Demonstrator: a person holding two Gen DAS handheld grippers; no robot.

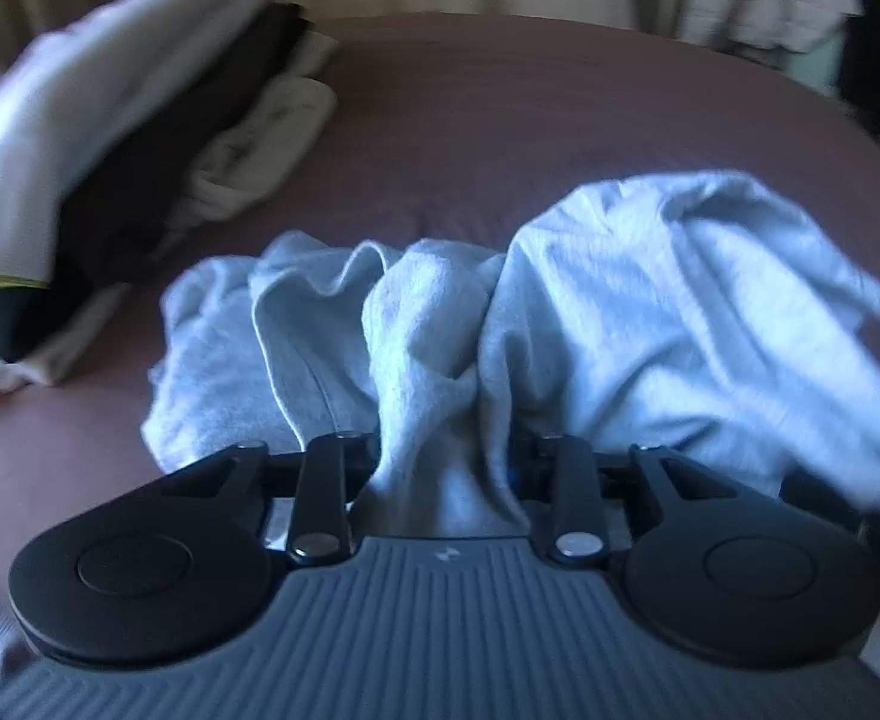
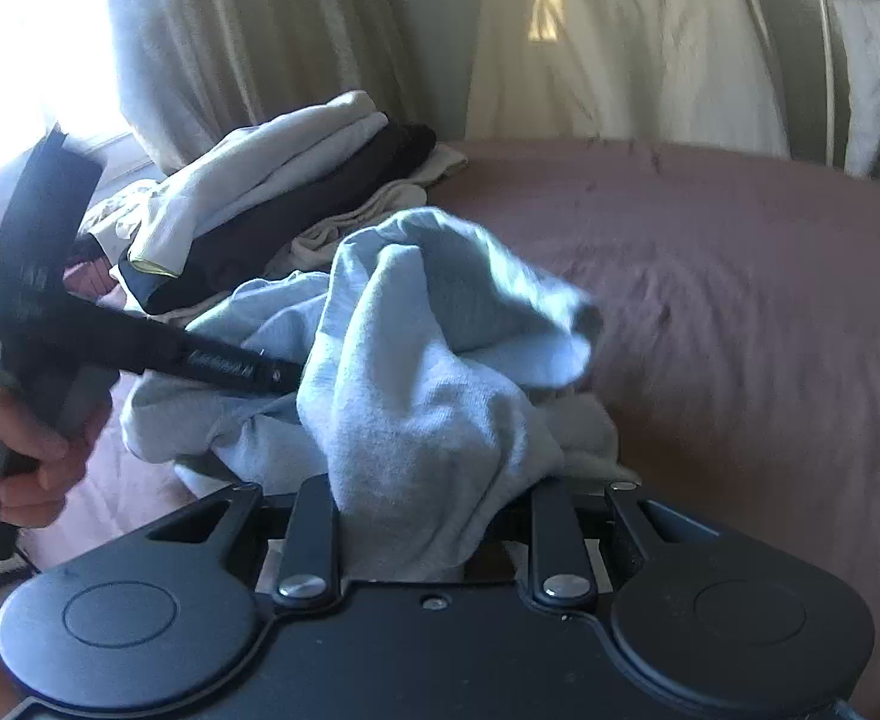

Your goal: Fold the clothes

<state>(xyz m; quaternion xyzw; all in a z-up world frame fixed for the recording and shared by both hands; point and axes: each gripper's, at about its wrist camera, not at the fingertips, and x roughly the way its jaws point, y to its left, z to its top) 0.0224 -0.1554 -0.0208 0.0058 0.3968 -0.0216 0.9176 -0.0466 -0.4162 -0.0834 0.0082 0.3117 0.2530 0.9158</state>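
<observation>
Lying crumpled on a dull pink bedspread [image 1: 560, 96], a pale grey shirt [image 1: 650, 300] of soft, fleecy knit is gathered into deep rounded folds. A bunched ridge of its cloth is clamped between the fingers of the left tongs [image 1: 440, 462], the rest being spread ahead of them and to the right. Another fold is pinched by the right tongs [image 2: 428, 516], from which the cloth is seen to rise in a peaked hump. The left tongs are also seen in the right view as a black bar reaching into the shirt, gripped by a hand [image 2: 32, 444]. A stack of folded clothes [image 2: 296, 192], cream, white and black, is set beyond the shirt on the left. Cream curtains [image 2: 272, 30] are hung behind.
</observation>
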